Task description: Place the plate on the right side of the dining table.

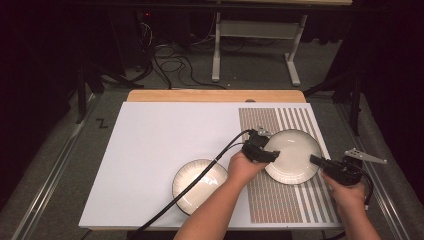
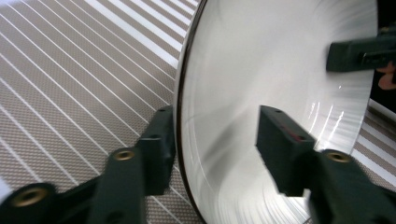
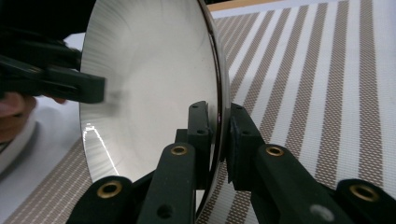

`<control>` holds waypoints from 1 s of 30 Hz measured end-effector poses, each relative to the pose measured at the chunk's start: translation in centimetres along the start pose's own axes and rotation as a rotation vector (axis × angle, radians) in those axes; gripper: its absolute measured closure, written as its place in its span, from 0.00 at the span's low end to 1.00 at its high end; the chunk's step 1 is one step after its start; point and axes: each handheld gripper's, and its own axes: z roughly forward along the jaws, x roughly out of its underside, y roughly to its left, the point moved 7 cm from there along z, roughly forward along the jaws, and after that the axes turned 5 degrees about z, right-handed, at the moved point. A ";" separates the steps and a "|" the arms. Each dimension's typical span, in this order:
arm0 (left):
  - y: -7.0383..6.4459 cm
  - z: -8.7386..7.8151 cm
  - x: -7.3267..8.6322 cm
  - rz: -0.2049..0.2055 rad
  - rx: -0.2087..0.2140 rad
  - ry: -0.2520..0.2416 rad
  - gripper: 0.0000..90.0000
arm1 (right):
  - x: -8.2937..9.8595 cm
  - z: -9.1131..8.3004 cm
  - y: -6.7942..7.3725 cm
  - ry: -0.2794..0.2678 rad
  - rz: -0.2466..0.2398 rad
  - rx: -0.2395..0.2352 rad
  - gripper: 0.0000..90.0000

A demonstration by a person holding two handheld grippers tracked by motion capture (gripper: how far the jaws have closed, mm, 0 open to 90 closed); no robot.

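Observation:
A white plate (image 1: pixel 292 152) lies on the striped mat (image 1: pixel 280 200) at the right of the table. My right gripper (image 1: pixel 315 160) is at its right rim; in the right gripper view the gripper (image 3: pixel 219 126) is shut on the plate (image 3: pixel 149 70), one jaw on each face of the rim. My left gripper (image 1: pixel 272 153) is at the plate's left rim. In the left gripper view it (image 2: pixel 215 135) stands open astride the plate (image 2: pixel 261 60), the outer jaw against the rim and the inner jaw well apart from it.
A second plate (image 1: pixel 197 182) with a ribbed rim sits on the white board (image 1: pixel 165 140), close to my left forearm. The left gripper's cable (image 1: pixel 200 175) crosses over it. Beyond the table are a stand, cables and dark floor.

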 end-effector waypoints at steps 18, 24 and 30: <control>1.3 -7.2 0.8 0.026 0.004 -0.154 0.31 | -0.2 0.4 0.2 0.013 0.004 0.043 0.92; 1.8 -11.1 2.5 0.052 -0.026 -0.187 0.24 | -0.3 0.4 0.3 0.023 -0.004 0.062 0.91; 3.5 -14.7 5.0 0.042 -0.089 -0.207 0.16 | -0.3 0.4 0.3 0.029 -0.004 0.076 0.91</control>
